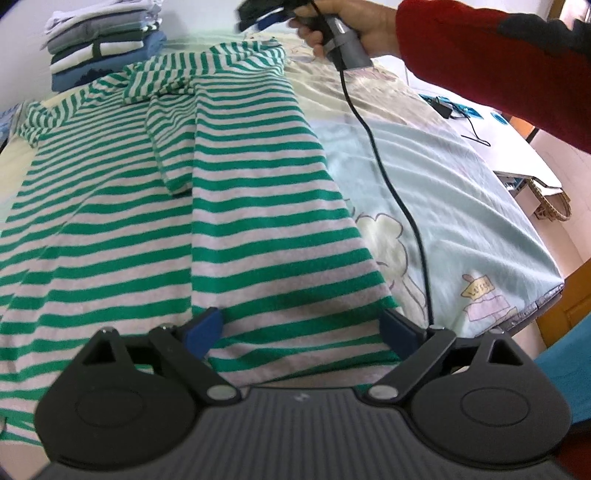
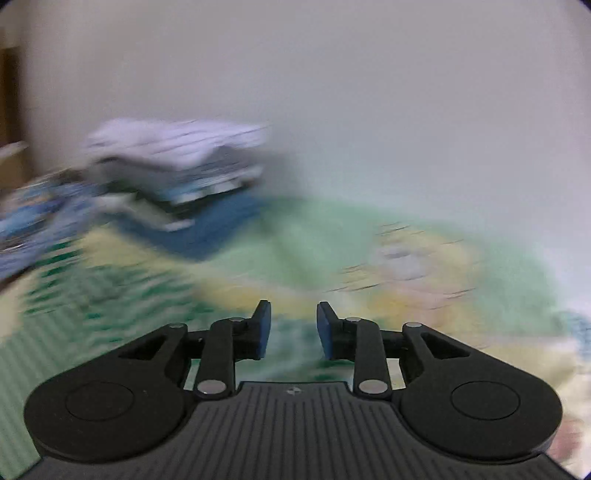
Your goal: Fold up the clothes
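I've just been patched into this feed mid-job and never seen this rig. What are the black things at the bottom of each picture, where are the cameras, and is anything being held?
No robot here: a person holds a two-finger claw in each hand, each with a wide-angle camera looking along its fingers.

The left wrist picture shows the left claw, open over the hem of a green-and-white striped shirt spread on a cartoon-print sheet. One side is already folded in. A stack of folded clothes sits at the far corner. At the top, a red-sleeved hand carries the right claw.

The right wrist picture is motion-blurred. Its claw is partly open with nothing between the pads.

Neither holds anything.
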Motion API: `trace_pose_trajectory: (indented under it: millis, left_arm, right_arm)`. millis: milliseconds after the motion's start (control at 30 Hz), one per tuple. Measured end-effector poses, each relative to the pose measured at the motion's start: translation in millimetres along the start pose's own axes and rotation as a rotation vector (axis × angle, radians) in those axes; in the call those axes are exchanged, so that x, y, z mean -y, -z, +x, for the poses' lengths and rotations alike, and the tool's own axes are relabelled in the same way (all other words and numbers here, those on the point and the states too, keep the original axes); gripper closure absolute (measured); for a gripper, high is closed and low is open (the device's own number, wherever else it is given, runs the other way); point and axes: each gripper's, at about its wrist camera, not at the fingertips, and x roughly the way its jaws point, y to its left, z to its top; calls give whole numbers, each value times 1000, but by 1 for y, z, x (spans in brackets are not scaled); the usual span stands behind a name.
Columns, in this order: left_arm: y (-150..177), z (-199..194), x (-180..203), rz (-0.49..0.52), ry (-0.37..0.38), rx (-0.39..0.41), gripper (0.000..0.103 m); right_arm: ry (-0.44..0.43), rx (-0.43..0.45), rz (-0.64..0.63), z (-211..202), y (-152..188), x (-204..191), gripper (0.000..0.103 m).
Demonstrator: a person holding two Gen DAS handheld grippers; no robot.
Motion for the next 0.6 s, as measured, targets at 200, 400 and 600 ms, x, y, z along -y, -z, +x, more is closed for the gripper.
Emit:
trace_pose_trajectory:
  millis: [200, 400, 600]
  left_arm:
    - [5, -8, -2, -21, -19, 9, 10]
    - [10, -9, -9, -93, -25, 6, 9]
    - [9, -9, -10, -97, -34, 8, 9]
  right_arm:
    - [69, -110, -74, 32, 16, -32, 79]
    - [-144, -30, -434, 26, 25, -117, 65]
    - [-43, -15, -647, 60, 41, -160, 71]
